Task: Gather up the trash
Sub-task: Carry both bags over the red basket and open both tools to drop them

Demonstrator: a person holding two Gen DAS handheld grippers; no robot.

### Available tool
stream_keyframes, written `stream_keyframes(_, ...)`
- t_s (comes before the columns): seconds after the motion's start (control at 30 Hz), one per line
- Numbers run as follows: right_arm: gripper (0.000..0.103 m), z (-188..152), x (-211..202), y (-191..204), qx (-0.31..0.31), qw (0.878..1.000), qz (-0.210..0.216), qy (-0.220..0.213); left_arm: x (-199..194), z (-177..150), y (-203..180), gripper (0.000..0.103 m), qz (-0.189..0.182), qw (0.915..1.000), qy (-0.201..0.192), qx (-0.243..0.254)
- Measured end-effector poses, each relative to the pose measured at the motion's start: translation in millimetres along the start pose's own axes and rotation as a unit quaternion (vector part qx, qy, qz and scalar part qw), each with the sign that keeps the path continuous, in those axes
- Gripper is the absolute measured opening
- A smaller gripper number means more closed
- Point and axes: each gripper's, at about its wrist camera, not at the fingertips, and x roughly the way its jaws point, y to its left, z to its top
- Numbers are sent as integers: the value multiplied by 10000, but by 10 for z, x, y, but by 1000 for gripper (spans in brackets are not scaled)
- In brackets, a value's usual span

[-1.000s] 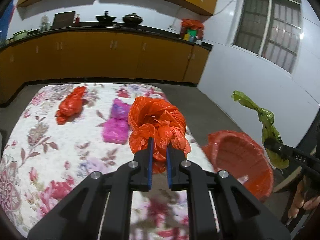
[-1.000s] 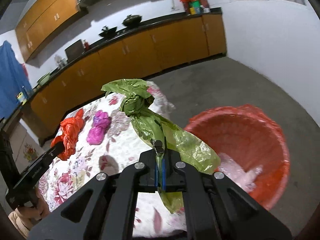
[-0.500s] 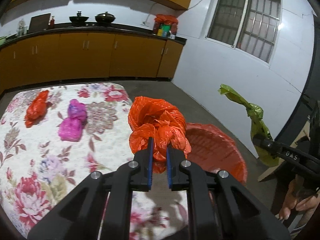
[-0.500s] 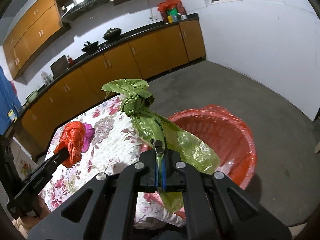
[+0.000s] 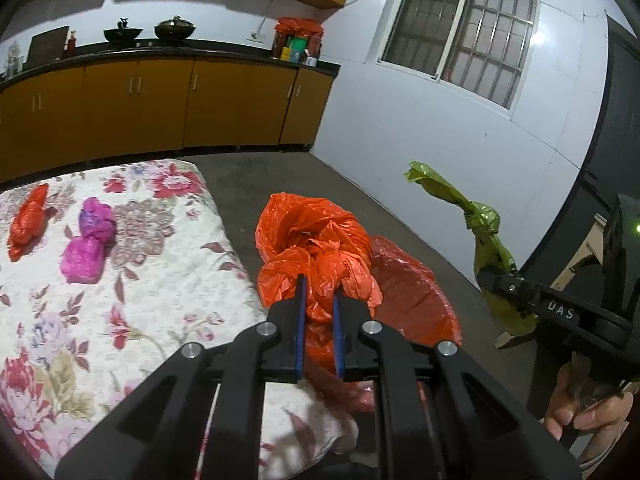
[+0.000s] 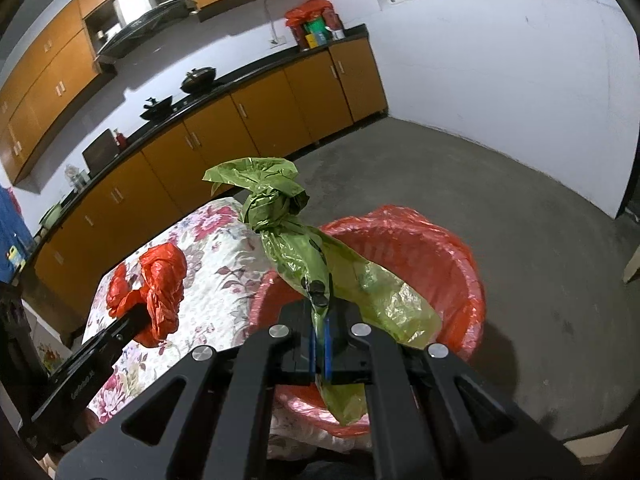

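Observation:
My left gripper [image 5: 319, 300] is shut on a knotted orange plastic bag [image 5: 316, 236], held above the near rim of a red-lined bin [image 5: 416, 292]. My right gripper [image 6: 319, 320] is shut on a knotted green plastic bag [image 6: 304, 248], held over the red-lined bin [image 6: 440, 248]. The green bag [image 5: 488, 236] and the right gripper [image 5: 504, 284] also show at the right of the left wrist view. The orange bag [image 6: 160, 280] shows at the left of the right wrist view. A small orange bag [image 5: 28, 220] and a magenta bag [image 5: 86, 244] lie on the floral-covered table [image 5: 140, 300].
The bin stands on the grey concrete floor [image 6: 500, 184] against the table's right edge. Orange kitchen cabinets [image 5: 140, 108] with a dark counter run along the far wall. A white wall with a barred window [image 5: 460, 28] is at the right.
Both grippers have carried their bags to the right, away from the table and over the bin. The bin now sits lower and closer under both bags.

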Motion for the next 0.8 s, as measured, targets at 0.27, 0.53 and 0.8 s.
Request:
stream_keyframes(0.27, 3, 18, 90, -211, 288, 9995, -29, 96, 284, -15, -204, 12, -221, 9995, 193, 101)
stream_keyframes(0.53, 3, 63, 196, -303, 418, 9990, -29, 125, 548, -26, -361, 12, -382, 9985, 365, 139)
stream_keyframes(0.8, 21, 37, 316, -328, 441, 9987, -33, 268, 844, -121, -355, 27, -423, 9966, 702, 80)
